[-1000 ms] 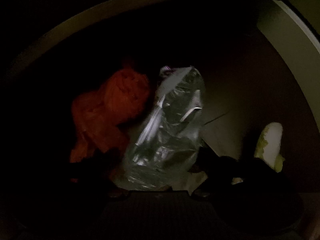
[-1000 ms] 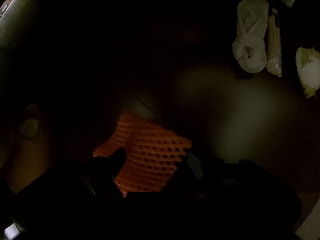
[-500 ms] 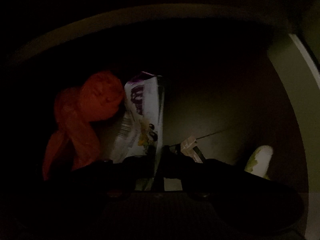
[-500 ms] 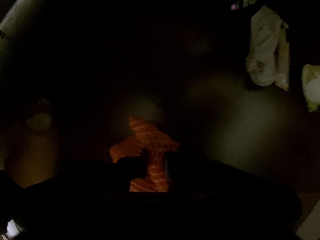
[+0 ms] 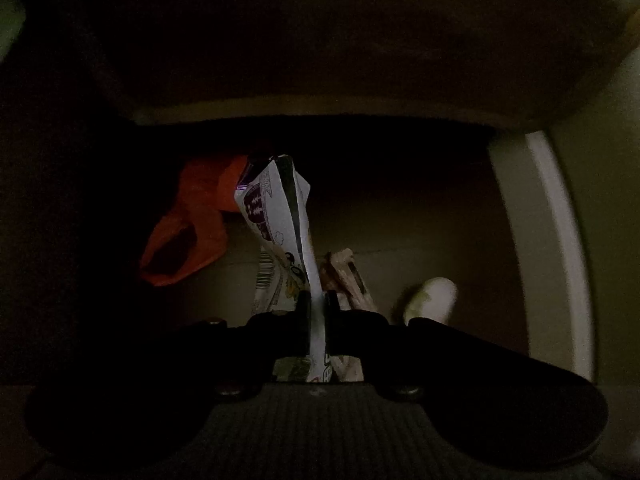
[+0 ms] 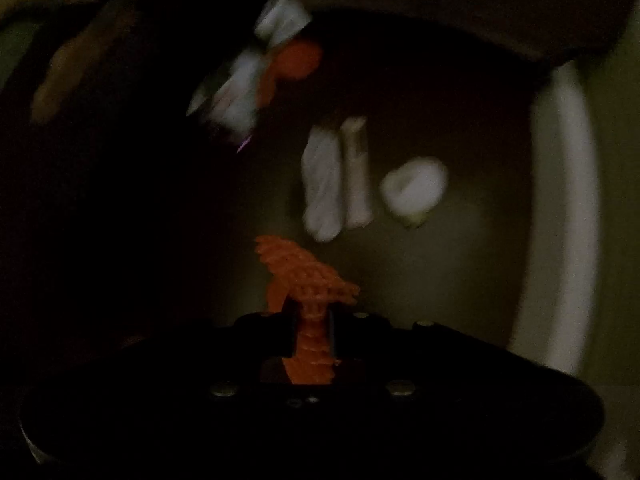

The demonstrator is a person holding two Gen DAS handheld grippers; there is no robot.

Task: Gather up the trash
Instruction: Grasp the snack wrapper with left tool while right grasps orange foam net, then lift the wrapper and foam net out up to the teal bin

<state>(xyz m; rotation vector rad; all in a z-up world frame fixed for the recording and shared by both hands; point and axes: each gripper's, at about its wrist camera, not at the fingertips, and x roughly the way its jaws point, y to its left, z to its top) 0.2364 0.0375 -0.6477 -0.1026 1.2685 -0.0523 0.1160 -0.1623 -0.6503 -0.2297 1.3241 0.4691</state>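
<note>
Dim scene, floor barely lit. Left gripper (image 5: 316,316) pinches a printed snack wrapper (image 5: 280,216), jaws nearly together w/ the foil between them. Beside the wrapper: an orange plastic bag (image 5: 188,232) to its left, a tan wrapper (image 5: 348,276) just right, partly hidden behind the finger, and a pale leafy scrap (image 5: 430,298) further right. Right gripper (image 6: 312,320) is clamped on orange mesh netting (image 6: 304,272). Ahead of it lie two whitish bundles (image 6: 324,188), blurred, type unclear. A pale curved edge (image 6: 564,208) runs along the right.
</note>
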